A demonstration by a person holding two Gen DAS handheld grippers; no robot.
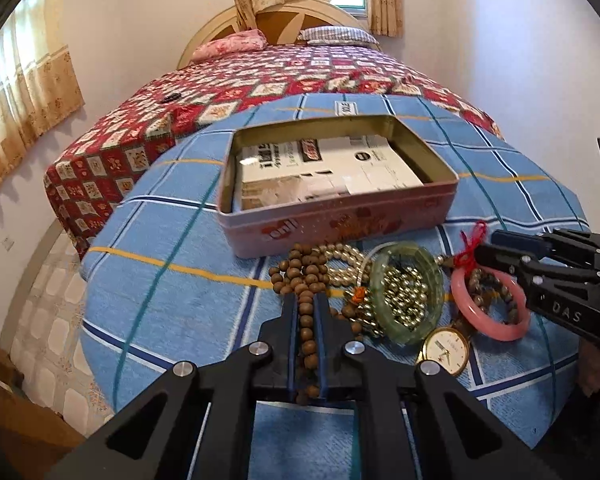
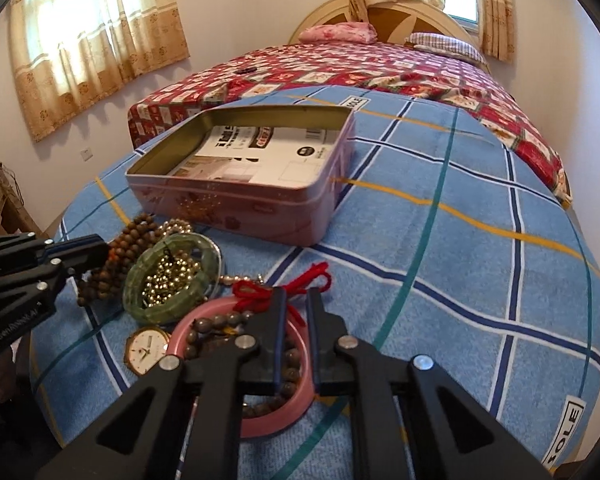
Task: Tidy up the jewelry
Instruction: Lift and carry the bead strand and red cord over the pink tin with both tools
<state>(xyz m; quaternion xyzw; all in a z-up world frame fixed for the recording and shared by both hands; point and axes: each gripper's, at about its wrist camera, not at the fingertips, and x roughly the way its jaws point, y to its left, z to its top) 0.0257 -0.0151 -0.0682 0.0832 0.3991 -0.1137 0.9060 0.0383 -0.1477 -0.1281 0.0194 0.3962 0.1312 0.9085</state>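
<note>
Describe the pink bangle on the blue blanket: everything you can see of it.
The pink bangle is a smooth, glossy, opaque ring, like stone or glass. It lies flat on the blue checked blanket, right of the gold watch and near the green bangle. A dark bead bracelet sits inside it, and a red cord lies at its far edge. The right claw straddles its far right rim, one finger inside the ring, one outside.

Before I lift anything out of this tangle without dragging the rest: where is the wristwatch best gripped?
Grip the wristwatch across its round gold case, coming from above on the near side. It lies face up, and the green bangle and pink bangle crowd its far side. Its strap is hidden under the pile.
</note>
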